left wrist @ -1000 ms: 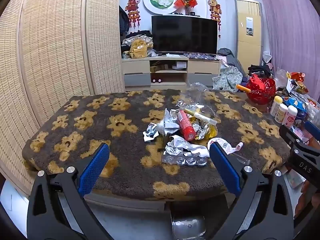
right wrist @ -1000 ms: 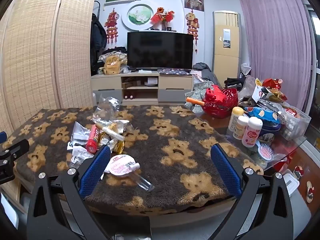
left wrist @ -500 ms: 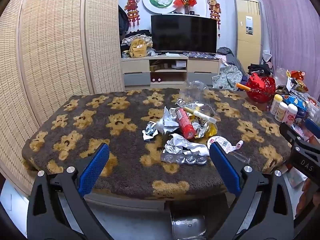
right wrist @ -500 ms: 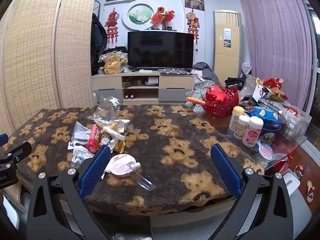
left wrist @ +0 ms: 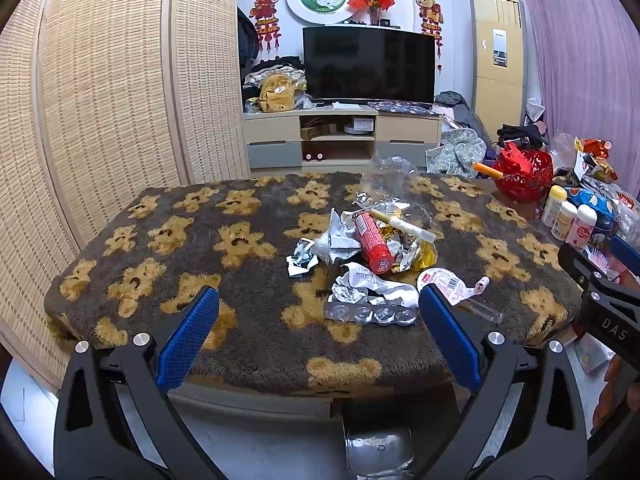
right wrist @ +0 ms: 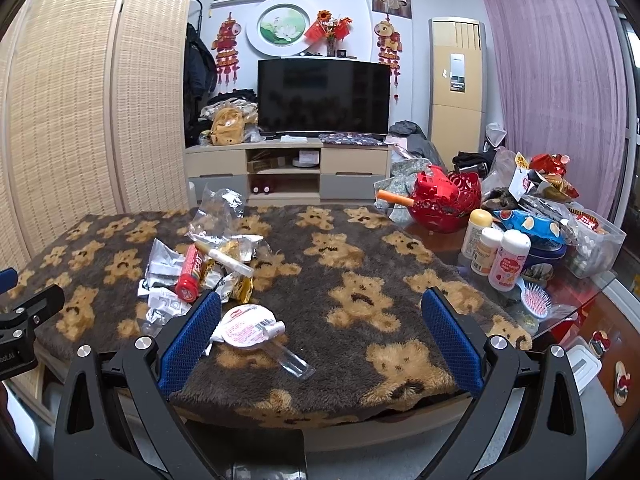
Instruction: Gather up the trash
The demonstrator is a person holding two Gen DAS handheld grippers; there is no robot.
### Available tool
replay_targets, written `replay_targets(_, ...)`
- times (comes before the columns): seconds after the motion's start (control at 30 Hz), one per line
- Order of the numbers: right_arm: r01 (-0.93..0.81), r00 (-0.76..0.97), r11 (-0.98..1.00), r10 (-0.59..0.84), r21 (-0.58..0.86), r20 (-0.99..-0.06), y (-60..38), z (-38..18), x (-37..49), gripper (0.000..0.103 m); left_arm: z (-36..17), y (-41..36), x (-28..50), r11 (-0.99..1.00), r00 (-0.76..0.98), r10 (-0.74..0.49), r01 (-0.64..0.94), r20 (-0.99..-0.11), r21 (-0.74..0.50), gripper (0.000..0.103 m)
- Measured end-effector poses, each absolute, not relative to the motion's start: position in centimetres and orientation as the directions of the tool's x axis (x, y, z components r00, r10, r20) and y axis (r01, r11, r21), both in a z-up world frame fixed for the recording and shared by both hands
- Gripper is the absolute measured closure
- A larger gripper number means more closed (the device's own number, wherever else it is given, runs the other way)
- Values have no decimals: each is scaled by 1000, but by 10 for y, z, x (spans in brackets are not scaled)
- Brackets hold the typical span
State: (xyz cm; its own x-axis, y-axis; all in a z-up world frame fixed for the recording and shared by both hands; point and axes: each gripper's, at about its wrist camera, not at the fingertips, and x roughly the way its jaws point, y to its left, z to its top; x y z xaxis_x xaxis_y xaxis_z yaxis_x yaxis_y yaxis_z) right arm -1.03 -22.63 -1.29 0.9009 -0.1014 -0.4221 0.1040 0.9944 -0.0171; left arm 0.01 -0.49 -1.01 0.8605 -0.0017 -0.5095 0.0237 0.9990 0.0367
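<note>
A heap of trash lies on the bear-patterned table cover (left wrist: 248,272): a red tube (left wrist: 373,242) (right wrist: 191,272), a white pen-like stick (left wrist: 402,226) (right wrist: 224,258), crumpled foil wrappers (left wrist: 340,236), a clear blister strip (left wrist: 370,314), a round white lid (left wrist: 442,282) (right wrist: 246,326) and a clear tube (right wrist: 294,362). My left gripper (left wrist: 319,320) is open and empty, short of the table's near edge. My right gripper (right wrist: 320,322) is open and empty, right of the heap.
A red basket (right wrist: 446,200), small bottles (right wrist: 494,254), snack bags (right wrist: 528,226) and a pink hairbrush (right wrist: 534,300) crowd the table's right side. A woven folding screen (left wrist: 100,100) stands at the left. A TV stand (left wrist: 340,136) is behind the table.
Both grippers have risen slightly and tilted a little, so the table sits a bit lower in both views. Nothing on the table has moved.
</note>
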Motion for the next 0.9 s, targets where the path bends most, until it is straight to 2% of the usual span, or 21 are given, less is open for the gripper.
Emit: replay_targets(0.9,98,896,995,-97,-22,-433,-222,-19,-9,3,-11,-2,0,999,857,-4,25,-515,34,8)
